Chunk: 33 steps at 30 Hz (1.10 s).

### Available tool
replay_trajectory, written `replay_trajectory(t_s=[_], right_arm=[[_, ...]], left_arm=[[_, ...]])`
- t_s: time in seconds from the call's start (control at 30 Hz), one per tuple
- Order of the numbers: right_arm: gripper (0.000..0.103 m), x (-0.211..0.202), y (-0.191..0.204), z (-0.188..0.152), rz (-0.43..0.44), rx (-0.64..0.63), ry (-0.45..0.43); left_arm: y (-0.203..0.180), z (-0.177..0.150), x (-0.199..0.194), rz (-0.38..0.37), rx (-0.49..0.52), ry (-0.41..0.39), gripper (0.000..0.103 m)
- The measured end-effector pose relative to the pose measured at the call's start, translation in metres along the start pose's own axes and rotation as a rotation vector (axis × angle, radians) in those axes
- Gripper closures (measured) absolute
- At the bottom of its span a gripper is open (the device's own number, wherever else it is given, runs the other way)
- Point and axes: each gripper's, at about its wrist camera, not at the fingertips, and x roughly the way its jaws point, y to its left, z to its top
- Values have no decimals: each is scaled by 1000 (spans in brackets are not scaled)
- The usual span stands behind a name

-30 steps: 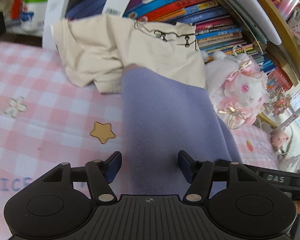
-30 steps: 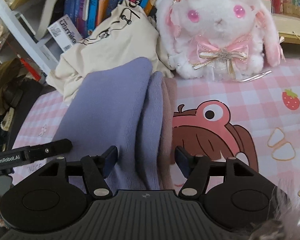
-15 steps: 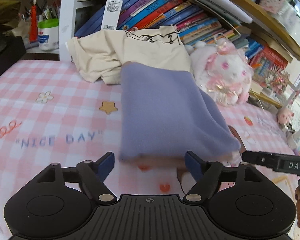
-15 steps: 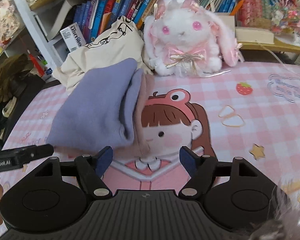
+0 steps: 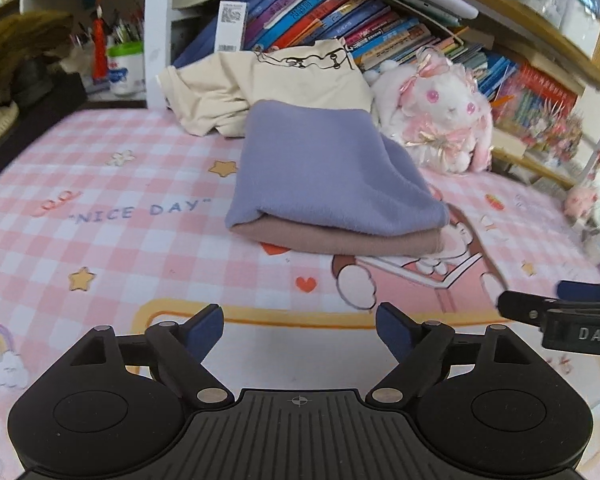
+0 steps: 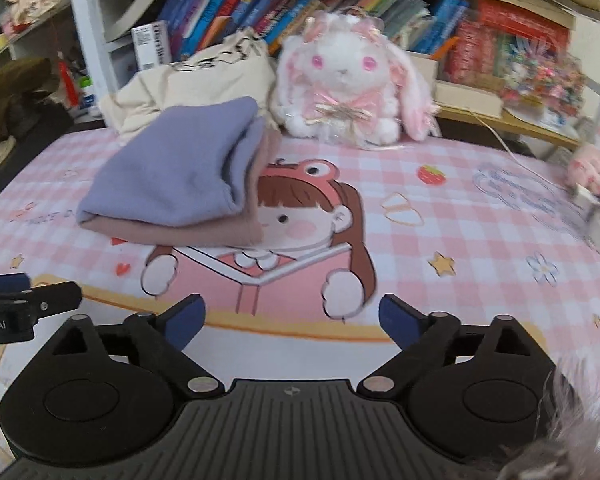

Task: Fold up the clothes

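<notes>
You let both go: left gripper [image 5: 299, 330] and right gripper [image 6: 292, 322] had just been opening, jaws wide, nothing between (probably finished), leaving the folded purple garment [image 5: 324, 172] stacked on the pink one [image 5: 340, 240], apart.

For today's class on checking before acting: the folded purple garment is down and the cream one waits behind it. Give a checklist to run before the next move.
1. Left tongs open, nothing between them: ok.
2. Right tongs open, nothing between them: ok.
3. Purple garment folded, lying on the pink cloth: ok.
4. Cream garment unfolded, crumpled: not ok.
5. Plush rabbit apart from cream garment: cannot tell.
</notes>
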Motion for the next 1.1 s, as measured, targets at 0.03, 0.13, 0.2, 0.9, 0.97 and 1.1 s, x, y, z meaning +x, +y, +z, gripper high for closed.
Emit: replay_trajectory(t_s=[0.03, 0.13, 0.2, 0.9, 0.97, 1.1], right_arm=[[7, -2, 0, -4, -8, 7, -3], [7, -7, 3, -15, -17, -3, -6], [7, -10, 5, -21, -24, -18, -9], [5, -26, -2, -33, -36, 27, 0], [5, -27, -1, -34, -36, 22, -1], [5, -26, -2, -33, -40, 23, 1]], left_arm=[[-2, -2, -3, 4, 2, -6, 17], [-8, -8, -10, 1, 9, -24, 17], [-12, -10, -12, 5, 23, -33, 17], [-33, -19, -26, 46, 99, -103, 6], [-32, -19, -25, 43, 89, -96, 3], [-31, -19, -24, 38, 82, -86, 2]])
